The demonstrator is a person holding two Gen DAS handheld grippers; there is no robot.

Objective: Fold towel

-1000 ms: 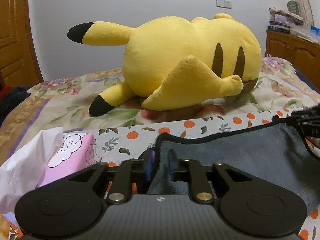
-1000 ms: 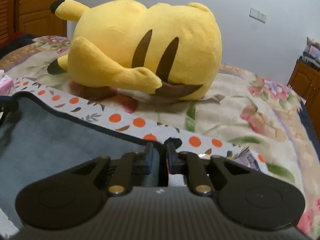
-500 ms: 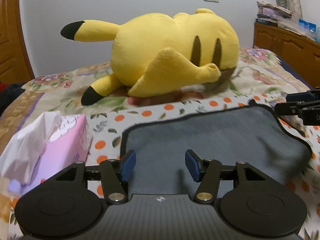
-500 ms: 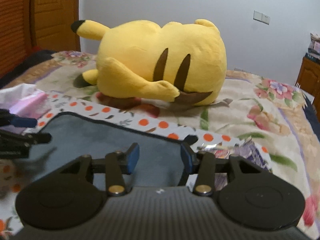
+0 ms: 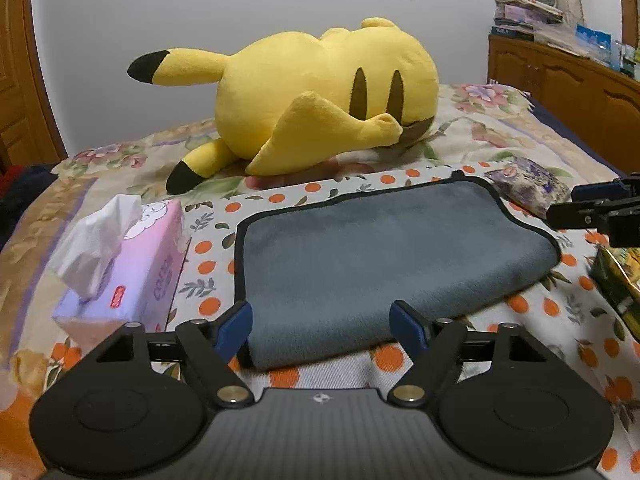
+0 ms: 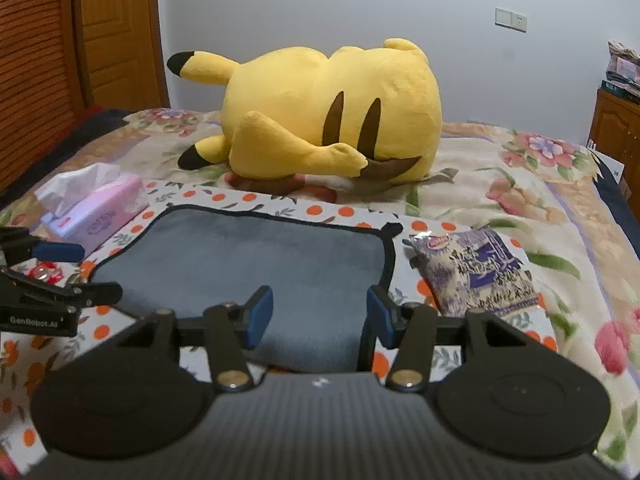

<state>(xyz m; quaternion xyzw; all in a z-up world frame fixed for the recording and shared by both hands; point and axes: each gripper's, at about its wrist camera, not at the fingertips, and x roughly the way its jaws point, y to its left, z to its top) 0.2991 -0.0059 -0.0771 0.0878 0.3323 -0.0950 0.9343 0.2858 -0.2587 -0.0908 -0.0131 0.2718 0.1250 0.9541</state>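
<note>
A grey towel [image 5: 384,256] with a black edge lies folded in half on the orange-dotted cloth [image 5: 532,312]; it also shows in the right wrist view [image 6: 256,264]. Its fold is at the near side. My left gripper [image 5: 326,326] is open and empty, just above the towel's near left part. My right gripper [image 6: 320,314] is open and empty, above the towel's near right part. Each gripper appears at the edge of the other's view, the right one [image 5: 592,212] and the left one [image 6: 64,276].
A large yellow plush toy [image 5: 320,108] lies on the bed behind the towel. A pink tissue box [image 5: 128,264] stands left of the towel. A purple snack packet [image 6: 476,272] lies to its right. A wooden cabinet [image 5: 568,80] stands at the far right.
Both grippers were shut on the towel's far corners, then let go, opened wide and pulled back toward me. The towel now lies folded and flat.
</note>
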